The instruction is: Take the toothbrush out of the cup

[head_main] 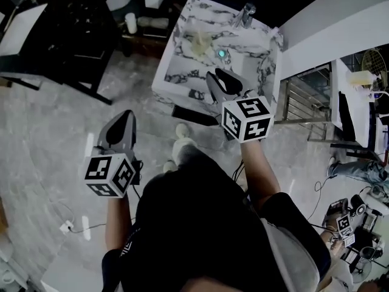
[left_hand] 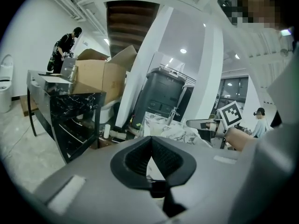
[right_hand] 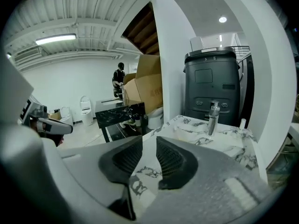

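A white marble washstand (head_main: 188, 78) with a chrome faucet (head_main: 248, 14) stands ahead of me. In its basin sit a pale translucent cup (head_main: 200, 40) and, just to its right, a small teal thing (head_main: 222, 53); I cannot make out a toothbrush. My right gripper (head_main: 217, 76) hovers over the stand's near edge, short of the cup, its jaws a narrow gap apart and empty (right_hand: 149, 141). My left gripper (head_main: 129, 115) hangs over the floor to the left of the stand, jaw tips touching, nothing in them (left_hand: 151, 139). Neither gripper view shows the cup.
A black marble-topped table (head_main: 61, 35) stands to the left with cardboard boxes (left_hand: 98, 73) behind it. Behind the faucet (right_hand: 213, 118) is a dark grey bin (right_hand: 212, 83). A metal rack (head_main: 304, 102) flanks the stand's right. Cables (head_main: 73, 227) lie on the floor. A person (left_hand: 65, 43) stands far off.
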